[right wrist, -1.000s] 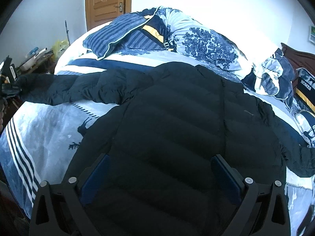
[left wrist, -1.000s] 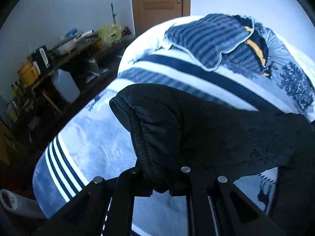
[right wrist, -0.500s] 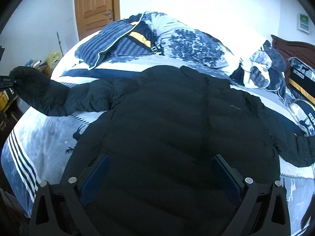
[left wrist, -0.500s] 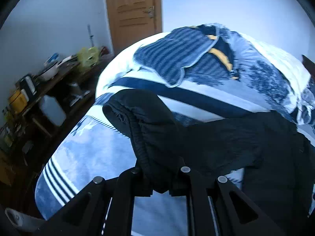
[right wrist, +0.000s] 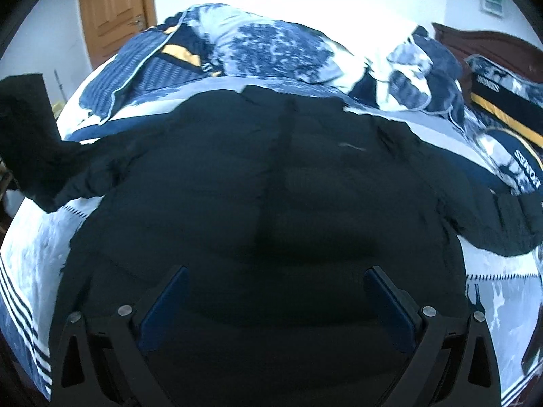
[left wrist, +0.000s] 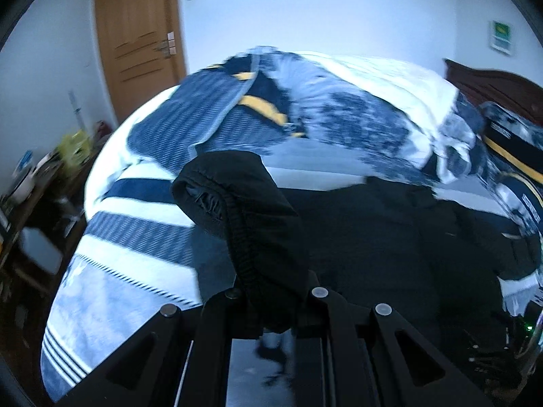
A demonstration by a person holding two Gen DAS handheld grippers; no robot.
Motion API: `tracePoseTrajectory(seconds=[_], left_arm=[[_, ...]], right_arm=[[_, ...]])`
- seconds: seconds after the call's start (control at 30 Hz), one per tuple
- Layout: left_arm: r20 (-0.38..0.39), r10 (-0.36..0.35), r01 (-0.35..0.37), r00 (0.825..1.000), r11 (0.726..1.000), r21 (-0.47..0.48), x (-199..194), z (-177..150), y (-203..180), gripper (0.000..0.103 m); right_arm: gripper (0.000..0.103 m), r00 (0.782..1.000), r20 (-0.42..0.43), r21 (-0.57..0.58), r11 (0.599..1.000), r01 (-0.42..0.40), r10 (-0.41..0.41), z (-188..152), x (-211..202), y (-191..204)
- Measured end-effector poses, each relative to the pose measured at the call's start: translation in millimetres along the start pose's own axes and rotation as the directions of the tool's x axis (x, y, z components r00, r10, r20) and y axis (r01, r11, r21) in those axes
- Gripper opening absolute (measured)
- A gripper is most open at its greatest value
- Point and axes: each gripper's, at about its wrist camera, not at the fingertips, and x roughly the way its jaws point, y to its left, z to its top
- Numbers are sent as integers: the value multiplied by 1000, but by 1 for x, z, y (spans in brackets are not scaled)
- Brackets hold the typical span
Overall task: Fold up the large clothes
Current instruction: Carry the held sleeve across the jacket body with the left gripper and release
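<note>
A large black puffer jacket point(right wrist: 271, 203) lies spread front-up on the blue and white bed cover point(right wrist: 37, 251). My left gripper point(left wrist: 273, 305) is shut on the cuff of the jacket's left sleeve point(left wrist: 244, 210) and holds it lifted above the bed; the raised sleeve shows at the left edge of the right wrist view point(right wrist: 27, 129). The jacket body lies to the right in the left wrist view point(left wrist: 390, 244). My right gripper point(right wrist: 271, 305) is open and empty, hovering over the jacket's lower hem. The other sleeve point(right wrist: 502, 217) lies stretched out to the right.
Blue patterned pillows and a folded quilt point(right wrist: 258, 47) are piled at the far side of the bed. A wooden headboard point(right wrist: 488, 44) stands at the right. A wooden door point(left wrist: 135, 44) and a cluttered side table point(left wrist: 30, 176) are at the left.
My left gripper has swung the held sleeve up and to the right, towards the jacket body. My right gripper has moved a little forward over the jacket and stays open.
</note>
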Motion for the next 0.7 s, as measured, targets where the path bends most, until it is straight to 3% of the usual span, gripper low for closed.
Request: tracePoseTrajectory(seconds=[0.2,0.5,0.7], left_arm=[[-80,-113,118,990,992,48,37,-5,-85,11],[-156,-196,216,968,968,124,81,-16,-189,11],[-226,-265,303,937,941,153,111,-29,-250,13]], right_arm=[[103,1000,-13,70,998,-7,8,-9,-1,-28],[103,1000,-11,149,988,27,-26,-17,-7,-81],[103,998,-16,195,979,57,-55,-20,-8,-115]])
